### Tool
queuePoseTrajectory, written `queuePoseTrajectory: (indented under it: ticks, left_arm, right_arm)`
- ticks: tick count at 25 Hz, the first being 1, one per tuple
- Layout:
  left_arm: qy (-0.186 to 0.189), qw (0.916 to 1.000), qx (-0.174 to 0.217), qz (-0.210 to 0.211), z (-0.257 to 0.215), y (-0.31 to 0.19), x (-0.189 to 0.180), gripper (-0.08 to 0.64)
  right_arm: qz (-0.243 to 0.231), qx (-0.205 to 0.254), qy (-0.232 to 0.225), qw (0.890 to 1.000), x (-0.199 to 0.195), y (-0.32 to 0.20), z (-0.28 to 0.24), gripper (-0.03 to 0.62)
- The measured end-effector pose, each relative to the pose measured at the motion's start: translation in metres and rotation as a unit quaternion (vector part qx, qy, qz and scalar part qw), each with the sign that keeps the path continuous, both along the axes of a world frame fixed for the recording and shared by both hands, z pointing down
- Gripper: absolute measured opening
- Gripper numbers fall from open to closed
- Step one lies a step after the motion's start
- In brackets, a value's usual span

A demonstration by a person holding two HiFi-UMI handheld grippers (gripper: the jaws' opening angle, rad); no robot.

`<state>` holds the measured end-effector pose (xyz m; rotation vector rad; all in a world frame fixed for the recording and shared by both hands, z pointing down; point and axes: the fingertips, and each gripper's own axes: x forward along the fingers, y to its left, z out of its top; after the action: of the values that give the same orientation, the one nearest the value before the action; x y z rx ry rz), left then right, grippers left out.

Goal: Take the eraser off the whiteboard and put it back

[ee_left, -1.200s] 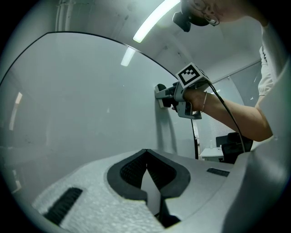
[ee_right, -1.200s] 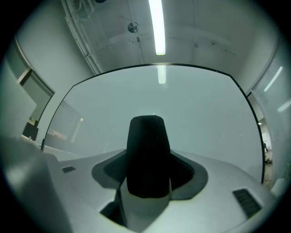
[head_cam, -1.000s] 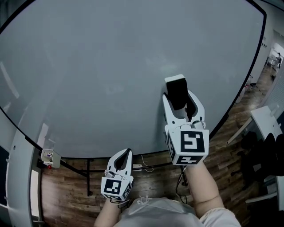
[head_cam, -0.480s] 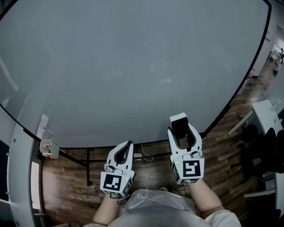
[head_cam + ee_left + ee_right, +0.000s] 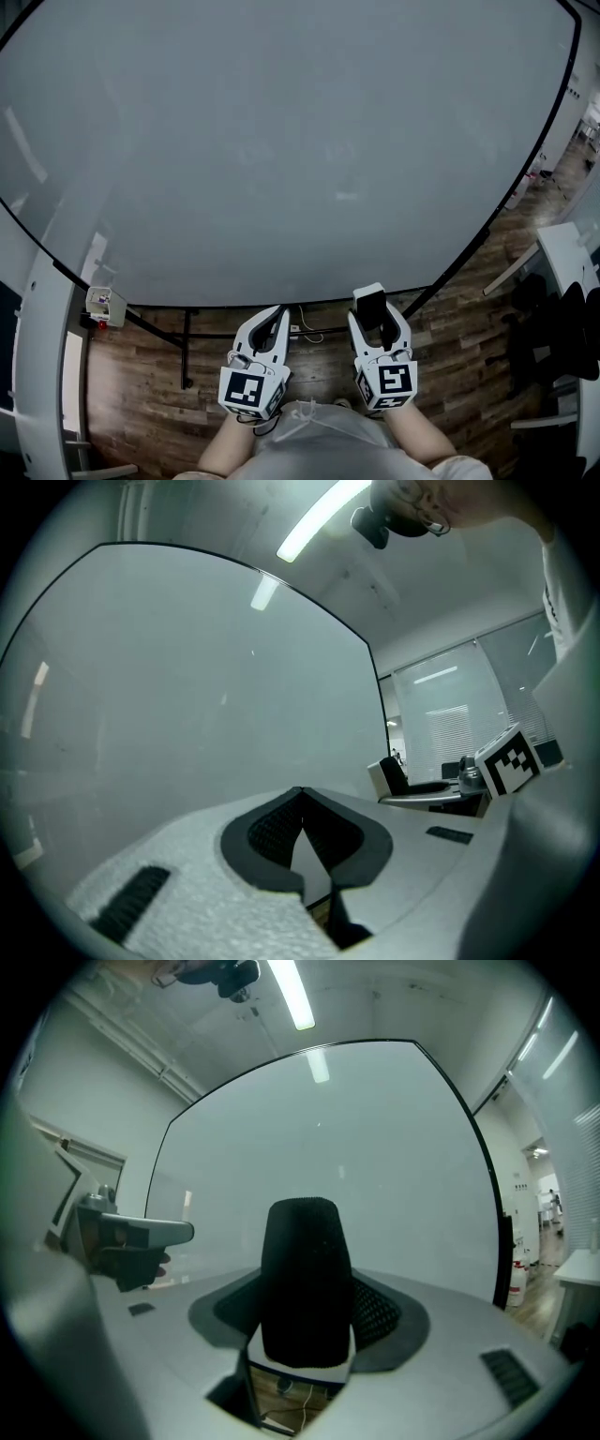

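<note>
Right claw: jaws spread wide and clamped on the eraser, one jaw per side. The eraser stands up between them, black felt face in view. It's wide, hence the wide jaw setting.

Eraser is off the whiteboard, held low and close to the body near the board's bottom edge, no contact. I read that as take-off done, put-back pending.

Left claw: jaws together at the tips, nothing in them, parked just beside the right. Likely idle because this is a one-claw job.

Board face looks blank, black-framed, over wood floor.

Count: two claws, one eraser, one whiteboard.
</note>
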<state>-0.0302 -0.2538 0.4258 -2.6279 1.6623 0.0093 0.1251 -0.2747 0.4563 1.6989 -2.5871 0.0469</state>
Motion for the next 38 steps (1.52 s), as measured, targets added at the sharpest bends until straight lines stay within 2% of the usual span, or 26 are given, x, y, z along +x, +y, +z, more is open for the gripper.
queuePoseTrajectory:
  ticks: [3, 5, 8, 16, 21, 28, 38]
  left_arm:
    - [-0.025, 0.9996, 0.002, -0.011, -0.001, -0.002, 0.002, 0.015]
    - [-0.017, 0.9995, 0.005, -0.024, -0.005, -0.004, 0.001, 0.015]
    - [0.004, 0.9998, 0.007, -0.02, -0.006, -0.005, 0.004, 0.015]
    - [0.004, 0.9999, 0.003, -0.013, -0.002, -0.008, 0.006, 0.015]
    - [0.021, 0.9997, -0.007, -0.008, 0.002, -0.013, 0.005, 0.015]
    - [0.021, 0.9992, -0.035, 0.005, 0.019, -0.021, 0.008, 0.015]
    - [0.023, 0.9992, -0.033, 0.0, 0.021, -0.035, 0.007, 0.015]
  right_arm:
    - [-0.003, 0.006, 0.002, 1.0, -0.001, -0.002, -0.004, 0.261]
    - [-0.006, 0.007, -0.001, 1.0, -0.001, -0.004, -0.007, 0.261]
    - [-0.009, 0.007, -0.002, 1.0, 0.0, -0.005, -0.01, 0.261]
    - [-0.003, 0.001, 0.0, 1.0, 0.003, -0.01, -0.007, 0.261]
    - [0.0, 0.0, 0.014, 1.0, 0.006, -0.02, -0.013, 0.261]
    - [0.019, 0.067, 0.027, 0.997, 0.015, -0.059, -0.078, 0.261]
    - [0.032, 0.132, 0.027, 0.99, 0.006, -0.101, -0.161, 0.261]
